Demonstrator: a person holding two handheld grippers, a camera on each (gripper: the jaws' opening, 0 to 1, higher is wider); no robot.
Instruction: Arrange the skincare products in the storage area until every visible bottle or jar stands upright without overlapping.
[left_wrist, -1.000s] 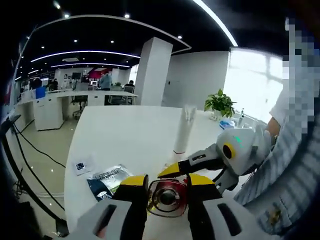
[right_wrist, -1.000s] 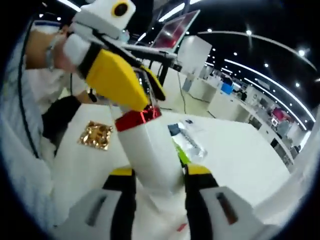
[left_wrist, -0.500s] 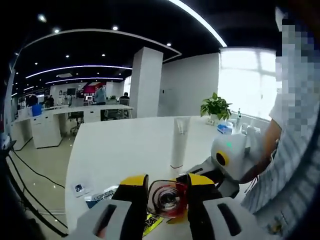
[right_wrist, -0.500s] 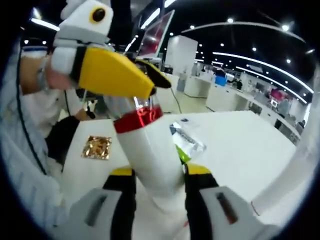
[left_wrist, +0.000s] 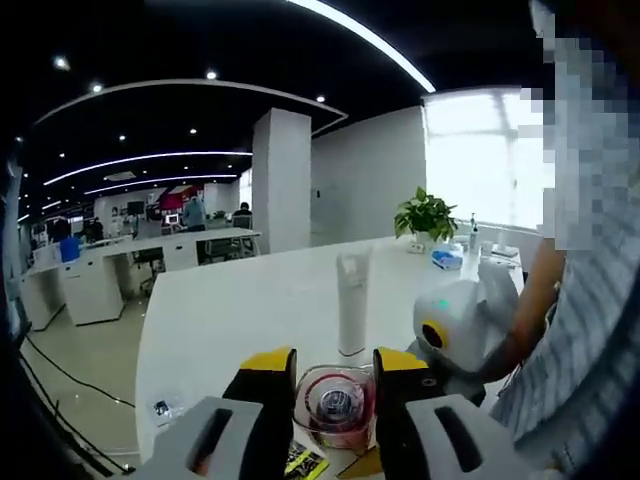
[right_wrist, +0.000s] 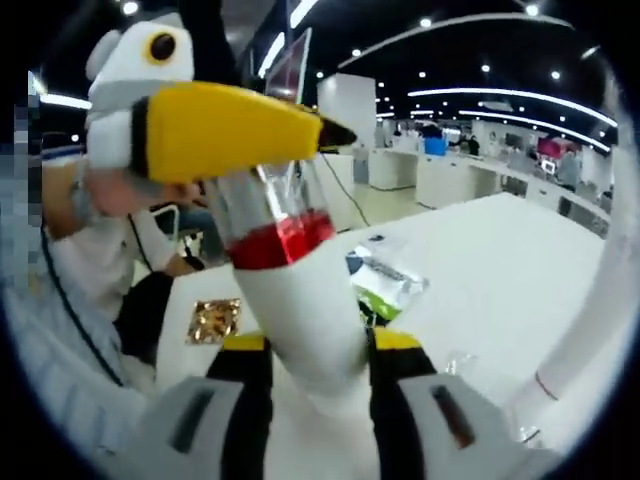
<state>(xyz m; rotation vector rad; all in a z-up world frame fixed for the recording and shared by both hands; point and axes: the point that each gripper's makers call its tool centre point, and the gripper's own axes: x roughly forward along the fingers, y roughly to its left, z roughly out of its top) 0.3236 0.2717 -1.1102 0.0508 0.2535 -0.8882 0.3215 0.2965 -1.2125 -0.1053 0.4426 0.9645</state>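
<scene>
While R gripper (right_wrist: 305, 350) grips white bottle (right_wrist: 300, 310), L gripper (left_wrist: 335, 375) clamps cap (left_wrist: 335, 405).

left gripper (left_wrist: 322, 385): yellow fingers, grey body | person: striped shirt (left_wrist: 580, 330)

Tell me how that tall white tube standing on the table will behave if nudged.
The tube is tall and narrow and stands on a small end, so a nudge high up would probably tip it. It looks like soft plastic, likely light, and may slide on the smooth table. Once down, its round body could roll.
</scene>
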